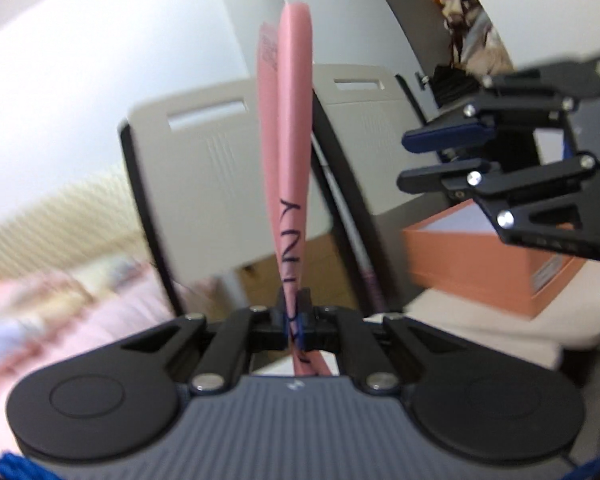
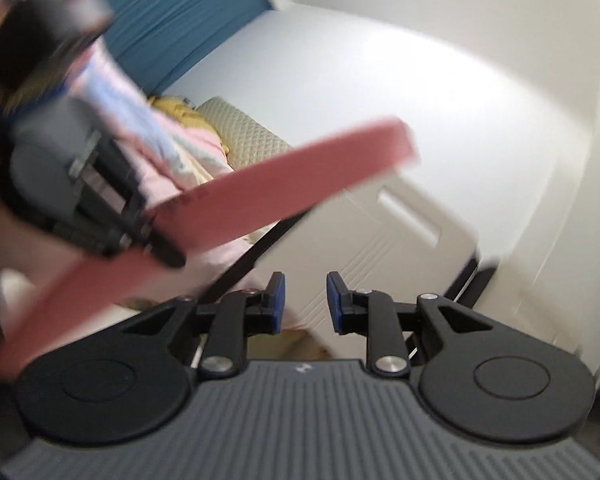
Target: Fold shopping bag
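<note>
My left tool (image 1: 294, 320) is clamping down tight on the pink bag (image 1: 288, 120), pointing about level, while my right tool (image 2: 305, 300) is hanging slightly open, gripping nothing.

- White walls (image 1: 80, 60) all round.
- Beige folding chairs (image 1: 220, 168), black-framed.
- Orange box (image 1: 480, 264) on a white surface.
- Teal curtain (image 2: 172, 12).
- Quilted headboard (image 2: 244, 132) behind pink bedding (image 2: 160, 160).

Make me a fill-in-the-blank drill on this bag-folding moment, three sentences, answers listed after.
1. The left gripper is shut on the folded ____ bag.
2. The right gripper has nothing between its blue pads, so it is ____.
3. In the left wrist view, the orange box sits below the ____ gripper.

Missing words: pink; open; right
</note>
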Tool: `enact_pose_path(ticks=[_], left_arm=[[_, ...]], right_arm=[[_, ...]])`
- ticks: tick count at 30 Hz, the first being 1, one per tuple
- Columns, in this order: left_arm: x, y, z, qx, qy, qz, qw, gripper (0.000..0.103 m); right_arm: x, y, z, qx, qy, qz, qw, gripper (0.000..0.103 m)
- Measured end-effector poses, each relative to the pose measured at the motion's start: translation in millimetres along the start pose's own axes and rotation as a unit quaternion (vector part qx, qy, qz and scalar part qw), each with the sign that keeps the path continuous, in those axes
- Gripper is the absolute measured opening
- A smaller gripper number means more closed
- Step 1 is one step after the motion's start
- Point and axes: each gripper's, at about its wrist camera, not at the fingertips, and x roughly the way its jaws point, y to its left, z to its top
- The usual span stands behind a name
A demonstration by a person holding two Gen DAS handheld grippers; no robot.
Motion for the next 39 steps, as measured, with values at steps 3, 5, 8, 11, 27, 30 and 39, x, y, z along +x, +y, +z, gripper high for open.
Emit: enact_pose_path(ticks=[3,5,8,11,27,30,39], left_arm=[[5.4,-12.5,-3.6,0.054,0.019,0.040,0.9975,0.004],[12.8,-21.2,-9.3,0.088,0.039,0.058,0.9937,0.004],[16.2,-32.6,-16.6,0.117,0.051,0.052,0.9905,0.004],[19.5,-47.0,-25.8,0.142,0.064,0.030,0.9873,0.004],[-1.5,-109.8,-76.5,0.311,0.057,-0.095,0.9440,0.005],[-2.9,-108.8,-84.6,0.310,0.050,-0.103,0.9440,0.005],[7.2,-94.0,-79.3,0.289,0.040,-0.093,0.9521,0.008]], right_arm=[[-0.3,20.3,3.6,-0.070,-0.012,-0.009,0.997,0.026],[1.0,31.8,2.0,-0.114,-0.013,-0.014,0.993,0.026],[2.2,47.4,-7.8,-0.188,-0.008,-0.007,0.982,0.033],[0.3,64.2,-18.0,-0.260,-0.010,0.010,0.965,0.044],[-8.9,110.6,-50.1,-0.376,0.072,0.177,0.907,0.048],[-5.9,110.8,-49.9,-0.365,0.085,0.190,0.907,0.046],[11.2,101.0,-17.8,-0.241,0.138,0.218,0.935,0.012]])
